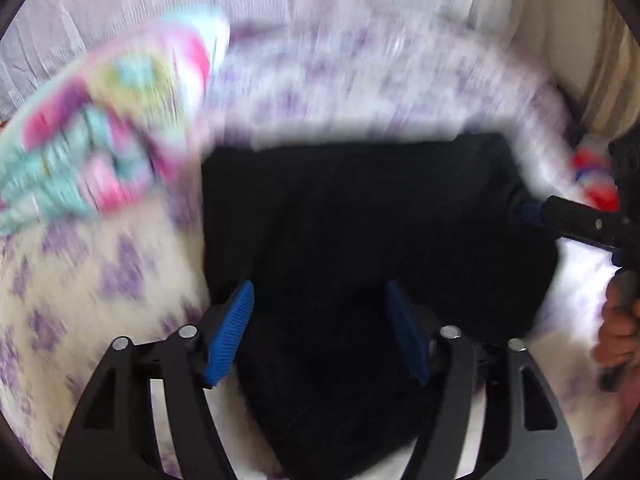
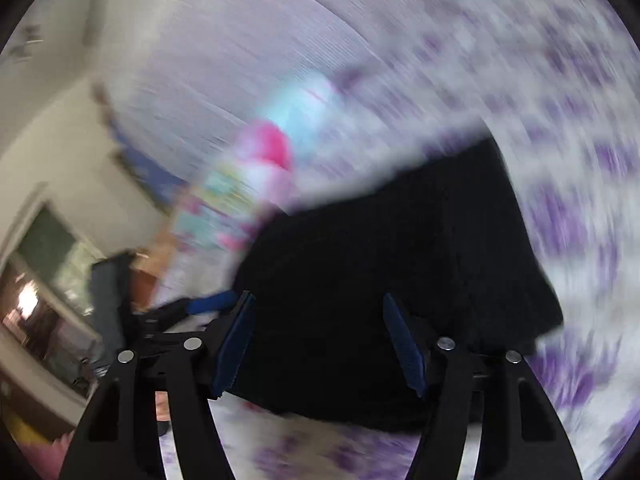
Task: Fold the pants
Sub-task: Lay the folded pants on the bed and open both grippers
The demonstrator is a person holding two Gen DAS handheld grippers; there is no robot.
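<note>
While both views smear with motion, the black pants (image 1: pixel 360 220) read as a compact dark block lying on the bed (image 1: pixel 100 280), filling the centre and lower middle of each frame. That squared outline suggests the folding is well along, perhaps at a last fold or a tidy-up, though the blur hides the layers.

Over the near edge of the cloth, the left gripper (image 1: pixel 318 330) has its blue pads spread wide, with nothing pinched between them. In its own view the right gripper (image 2: pixel 318 342) is likewise spread, empty, above the pants (image 2: pixel 400 280); from the left camera it enters at the right edge of the frame (image 1: pixel 532 210), its tip at the cloth's right side.

A sensible next move would be to close on an edge or corner and carry it across, keeping the layers from sliding.

White bedding with purple flowers covers the bed, and a bright pink-and-teal patterned cloth (image 1: pixel 104 140) lies at the upper left. A pale wall (image 2: pixel 60 140) and what may be a window show at the left of the right-hand view.
</note>
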